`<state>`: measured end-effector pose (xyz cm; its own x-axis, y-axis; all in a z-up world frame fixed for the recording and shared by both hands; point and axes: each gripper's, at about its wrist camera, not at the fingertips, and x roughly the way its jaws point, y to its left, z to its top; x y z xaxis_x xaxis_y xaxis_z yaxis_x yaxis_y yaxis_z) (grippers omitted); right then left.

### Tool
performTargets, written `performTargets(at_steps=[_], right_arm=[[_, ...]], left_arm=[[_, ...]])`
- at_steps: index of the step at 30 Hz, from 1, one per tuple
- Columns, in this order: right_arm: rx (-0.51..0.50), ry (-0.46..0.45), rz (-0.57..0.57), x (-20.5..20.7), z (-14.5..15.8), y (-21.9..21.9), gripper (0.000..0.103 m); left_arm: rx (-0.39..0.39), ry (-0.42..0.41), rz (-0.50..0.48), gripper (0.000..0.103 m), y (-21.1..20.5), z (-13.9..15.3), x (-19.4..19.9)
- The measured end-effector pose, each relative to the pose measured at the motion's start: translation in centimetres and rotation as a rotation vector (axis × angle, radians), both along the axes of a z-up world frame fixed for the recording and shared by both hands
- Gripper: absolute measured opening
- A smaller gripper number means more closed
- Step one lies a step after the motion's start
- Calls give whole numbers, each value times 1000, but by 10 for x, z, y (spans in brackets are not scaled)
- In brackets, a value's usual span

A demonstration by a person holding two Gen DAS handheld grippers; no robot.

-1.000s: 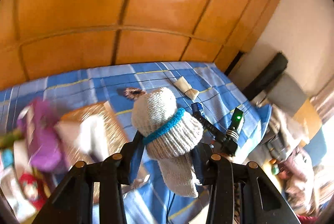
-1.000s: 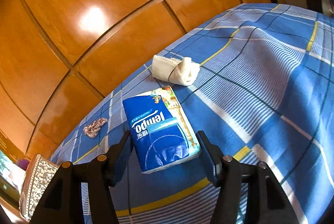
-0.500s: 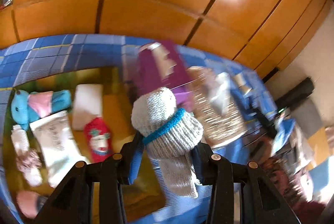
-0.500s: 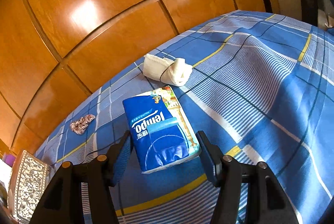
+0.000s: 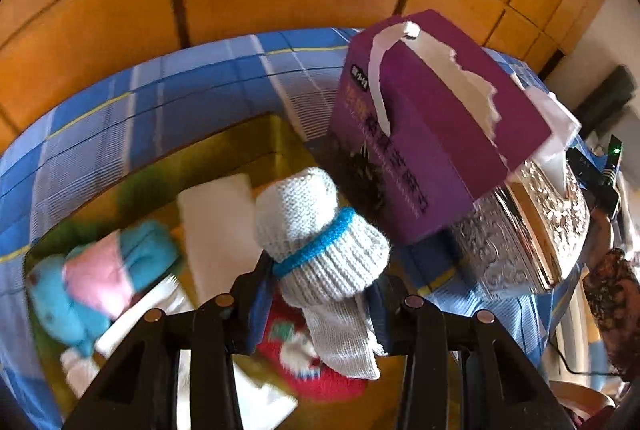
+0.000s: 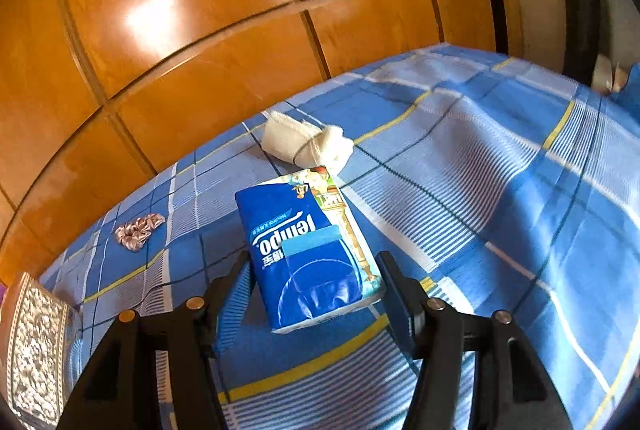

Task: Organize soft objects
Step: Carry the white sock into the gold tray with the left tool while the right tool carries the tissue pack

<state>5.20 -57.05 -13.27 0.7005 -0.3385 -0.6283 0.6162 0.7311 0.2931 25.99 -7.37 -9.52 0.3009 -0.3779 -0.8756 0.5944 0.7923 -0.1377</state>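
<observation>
The step in hand looks like a delivery: the left gripper point(image 5: 316, 294) carries a rolled pair of white knit socks point(image 5: 320, 230) with a blue band over a yellow-green tray point(image 5: 240, 145) that already holds soft things.

Going left to right in the left wrist view, the tray holds a blue and pink plush toy point(image 5: 92, 278) at its left, a folded white cloth point(image 5: 218, 226) past it, and a red knitted item point(image 5: 308, 370) near the gripper, under the socks. The socks sit squeezed between the two pads, jaws partly closed on them, with the loose cuff hanging below the right pad. To the right of the tray stands a purple tissue box point(image 5: 436, 133), and beyond it a silver patterned box point(image 5: 536, 226).

The next move calls for lowering the roll onto a free patch of the tray, probably between the white cloth and the red item, then spreading the jaws to let it drop clear.

In the right wrist view, a pink scrunchie point(image 6: 138, 230) lies far left on the blue checked bedsheet point(image 6: 500, 189). The right gripper point(image 6: 316, 290) holds a blue Tempo tissue pack point(image 6: 308, 254), which stands between its half-spread jaws; both pads appear to press its sides. Just beyond the pack lies a rolled white towel point(image 6: 306, 143), almost touching its far end.
</observation>
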Motion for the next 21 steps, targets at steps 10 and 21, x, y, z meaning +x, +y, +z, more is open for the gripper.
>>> performTargets(at_steps=[10,21], right_arm=[[-3,-59,84,-27,33,50,61],[45,-176,142,-44,85,96,61]], left_arm=[[-15,24,75,68,5,-10,25],[-355,-76,381,94,91,44,-27]])
